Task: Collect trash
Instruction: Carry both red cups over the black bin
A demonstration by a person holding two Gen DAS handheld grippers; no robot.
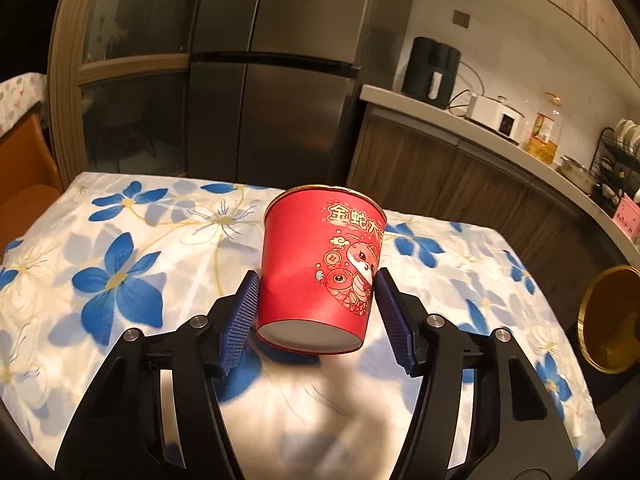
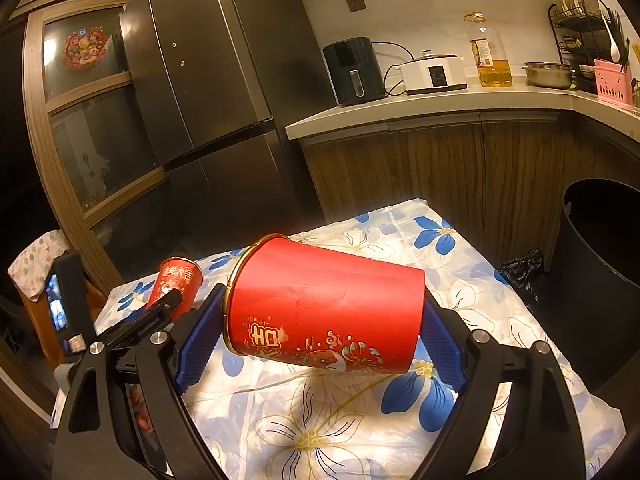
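Left wrist view: we've got our left gripper (image 1: 316,300) clamped on a red cup (image 1: 320,268) printed "金蛇大" (rest wraps away), lifted off the floral tablecloth (image 1: 120,248). Our right gripper (image 2: 320,336) squeezes another red cup (image 2: 324,304) sideways, end to end.

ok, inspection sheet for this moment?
Surface: floral cloth on the table, wrinkled, no spills seen.
Job's things: left cup, red, near upright, base off the cloth; right cup, red, on its side; black bin past the table's right edge, open top.
Clutter: black bag on the floor by the bin.
Grippers: left gripper, jaws shut on the left cup's sides; right gripper, jaws shut on the right cup, rim to base.
Cables: cord on the counter, clear of the table.
Surroundings: fridge, appliances, dish rack.
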